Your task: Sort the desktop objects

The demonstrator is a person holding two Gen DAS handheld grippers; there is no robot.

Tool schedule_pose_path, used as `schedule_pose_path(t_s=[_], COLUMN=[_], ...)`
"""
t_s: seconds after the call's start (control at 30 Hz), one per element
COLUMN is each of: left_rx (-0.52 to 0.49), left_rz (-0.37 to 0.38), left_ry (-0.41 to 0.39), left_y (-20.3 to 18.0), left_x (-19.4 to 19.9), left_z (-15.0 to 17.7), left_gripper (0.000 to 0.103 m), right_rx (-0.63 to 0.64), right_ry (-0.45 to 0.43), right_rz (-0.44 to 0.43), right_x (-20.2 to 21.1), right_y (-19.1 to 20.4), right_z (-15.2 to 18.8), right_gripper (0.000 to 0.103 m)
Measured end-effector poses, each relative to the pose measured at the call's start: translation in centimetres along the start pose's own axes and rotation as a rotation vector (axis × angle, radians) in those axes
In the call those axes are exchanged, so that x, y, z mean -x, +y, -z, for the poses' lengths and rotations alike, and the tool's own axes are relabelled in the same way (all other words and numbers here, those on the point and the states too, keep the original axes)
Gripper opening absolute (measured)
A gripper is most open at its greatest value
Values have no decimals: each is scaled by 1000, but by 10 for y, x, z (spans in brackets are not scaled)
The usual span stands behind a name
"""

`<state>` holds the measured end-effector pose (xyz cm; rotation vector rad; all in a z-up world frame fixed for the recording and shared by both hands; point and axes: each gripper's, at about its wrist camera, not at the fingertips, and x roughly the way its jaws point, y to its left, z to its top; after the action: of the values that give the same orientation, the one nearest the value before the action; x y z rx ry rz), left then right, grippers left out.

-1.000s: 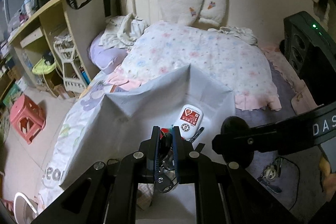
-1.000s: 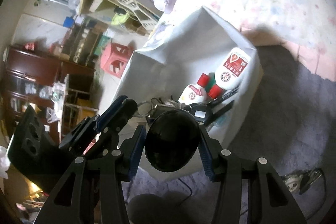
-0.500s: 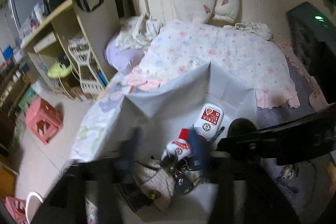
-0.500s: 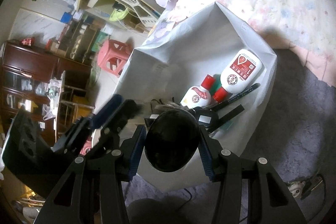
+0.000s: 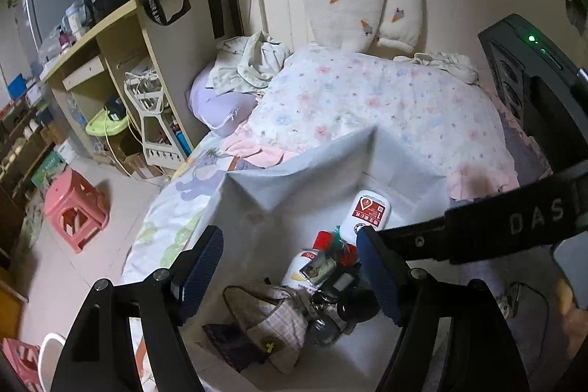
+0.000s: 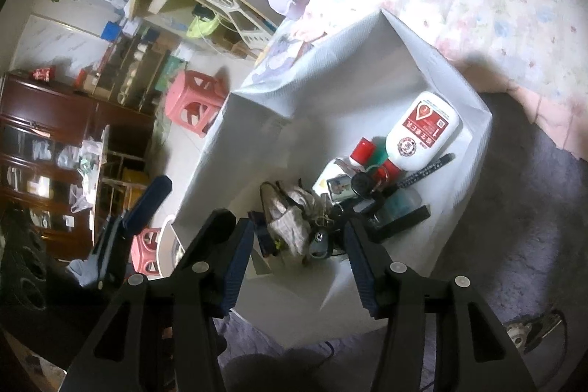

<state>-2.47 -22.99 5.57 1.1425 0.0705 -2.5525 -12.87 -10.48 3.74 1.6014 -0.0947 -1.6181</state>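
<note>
A white box (image 5: pixel 294 179) (image 6: pixel 257 120) sits on the bed and holds a pile of small objects. In it lie a large white bottle (image 5: pixel 369 212) (image 6: pixel 422 131), a smaller red-capped bottle (image 5: pixel 305 267) (image 6: pixel 362 149), a plaid pouch (image 5: pixel 275 322) (image 6: pixel 294 223), keys (image 6: pixel 362 182), a pen (image 6: pixel 426 168) and a black bar (image 6: pixel 400 223). A shiny black round object (image 5: pixel 358 305) rests beside the keys. My left gripper (image 5: pixel 288 237) hangs open over the pile, holding nothing. My right gripper (image 6: pixel 297 226) is above the pouch, its jaws opening with nothing between them.
A floral quilt (image 5: pixel 367 105) covers the bed behind the box. A pink stool (image 5: pixel 73 208) stands on the floor to the left, near a wooden desk (image 5: pixel 121 35) with shelves. A purple blanket (image 6: pixel 514 226) with a small plug on it lies right of the box.
My left gripper went from shut on a bunch of keys to wide open, and the keys lie in the box. The black round object has left my right gripper's jaws.
</note>
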Motion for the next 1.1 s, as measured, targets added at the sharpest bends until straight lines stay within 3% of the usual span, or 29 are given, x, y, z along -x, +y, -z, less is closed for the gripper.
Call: schedule_pose_path(t_s=[0.27,0.4,0.57,0.67,0.8,1.03,1.1], left_rx=[-27,-93,-248,-357,-488,-728,-769], left_rz=[57,173,318,383,415,433,434], left_ry=[-5,-29,-49,-16,65,214,233], left_y=[-15,-53,-125,-172,-219,-266,-273], left_x=[1,12,28,27,12,-32,-43], left_z=[0,-4,-1,11,35,93,105], left_gripper=[73,73,73,73,73,73,73], right_rx=[-15,-65,-130,-190,-313,-481,-536], right_ry=[5,-15,-61,-69,-56,40,49], right_rz=[22,78,189,219,244,324,293], right_x=[19,48,85,100,101,64,55], right_y=[-17,-53,-104,-137,-193,-273,-288], right_z=[16,43,84,111,145,170,170], right_gripper=[58,58,58,58,58,58,57])
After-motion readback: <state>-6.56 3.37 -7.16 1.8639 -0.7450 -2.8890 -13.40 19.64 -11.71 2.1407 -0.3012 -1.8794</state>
